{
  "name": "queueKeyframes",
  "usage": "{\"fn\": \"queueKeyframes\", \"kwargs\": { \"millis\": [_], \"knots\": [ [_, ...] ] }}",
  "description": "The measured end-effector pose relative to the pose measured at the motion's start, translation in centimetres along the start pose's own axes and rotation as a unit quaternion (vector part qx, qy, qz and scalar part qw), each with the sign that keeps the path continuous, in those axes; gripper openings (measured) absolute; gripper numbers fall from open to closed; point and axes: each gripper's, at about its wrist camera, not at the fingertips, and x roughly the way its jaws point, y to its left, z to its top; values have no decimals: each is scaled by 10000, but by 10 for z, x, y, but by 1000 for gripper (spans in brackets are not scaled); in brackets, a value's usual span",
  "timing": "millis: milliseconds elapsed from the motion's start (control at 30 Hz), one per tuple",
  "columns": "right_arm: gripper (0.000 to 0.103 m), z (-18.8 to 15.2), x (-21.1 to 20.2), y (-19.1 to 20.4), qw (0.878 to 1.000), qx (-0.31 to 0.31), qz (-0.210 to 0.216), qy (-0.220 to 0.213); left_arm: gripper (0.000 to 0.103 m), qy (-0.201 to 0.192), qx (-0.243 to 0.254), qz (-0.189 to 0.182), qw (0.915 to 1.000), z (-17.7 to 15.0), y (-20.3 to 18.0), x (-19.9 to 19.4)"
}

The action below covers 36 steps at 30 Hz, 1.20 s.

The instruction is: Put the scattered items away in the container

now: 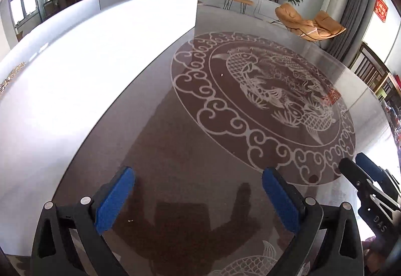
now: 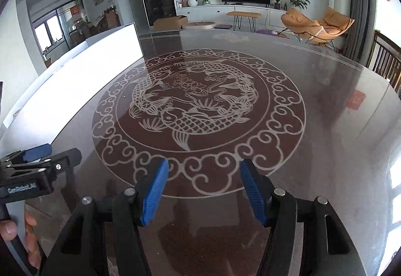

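A: Your left tool (image 1: 198,198) hangs over the bare worktop (image 1: 175,150), blue pads wide apart with nothing between them.
B: And the right tool (image 2: 204,190)?
A: Also spread wide, empty, the fish medallion (image 2: 198,110) at twelve o'clock. No scattered items or container show in either view.

Right gripper over the fish-patterned table

The right gripper (image 2: 204,190) hangs with jaws apart and empty above the glass table (image 2: 325,105); the left gripper (image 2: 37,153) and a hand (image 2: 30,238) show at the left edge.
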Motion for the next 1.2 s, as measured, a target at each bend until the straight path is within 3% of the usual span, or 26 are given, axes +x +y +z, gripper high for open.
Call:
{"fn": "queueKeyframes", "kwargs": {
  "millis": [167,500,700,900,967,1100,1200],
  "knots": [
    [61,-6,1,-5,9999,133,-46,91,103,-23,246,331,9991,-5,-14,4],
    [62,-5,7,6,9981,-119,-511,333,103,64,244,287,9993,-7,-11,-1],
    [65,-4,5,7,9982,-137,-481,345,103,102,130,339,9993,-14,-14,-4],
    [66,-4,5,6,9982,-128,-466,346,103,792,167,88,9967,-13,-24,-10],
    [66,-2,6,8,9979,-138,-475,428,103,845,118,185,9962,-11,-18,-33],
    [65,14,-1,14,9892,392,-722,1212,103,135,143,585,9981,5,8,-118],
    [65,44,-13,46,9818,367,-364,1827,103,-246,-153,762,9967,23,45,-173]
  ]
}}
